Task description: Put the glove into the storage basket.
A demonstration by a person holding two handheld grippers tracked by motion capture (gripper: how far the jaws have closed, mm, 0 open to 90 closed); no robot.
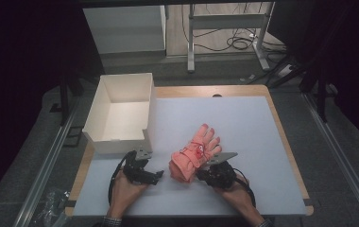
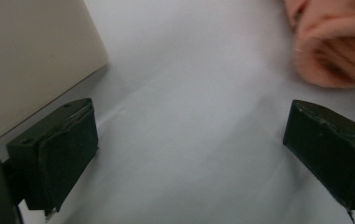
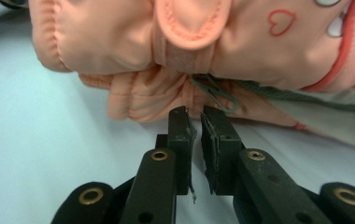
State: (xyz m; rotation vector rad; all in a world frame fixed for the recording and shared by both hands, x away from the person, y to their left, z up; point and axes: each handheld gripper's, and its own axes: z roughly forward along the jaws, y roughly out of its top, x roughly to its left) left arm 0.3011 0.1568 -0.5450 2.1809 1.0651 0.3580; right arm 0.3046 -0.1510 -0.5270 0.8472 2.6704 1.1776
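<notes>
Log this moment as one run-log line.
left gripper: fingers open, over bare mat | right gripper: fingers nearly shut, nothing between, tips at pink gloves | white box: empty, beside left gripper

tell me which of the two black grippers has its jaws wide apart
The left gripper, beside the white cardboard box: its jaws stand wide over bare table. The right gripper, at the pink padded gloves, is nearly closed.

A white-topped wooden table [image 1: 281, 137] stands on grey carpet [image 1: 338, 156], with dark surroundings and floor cables [image 1: 236, 42].
</notes>
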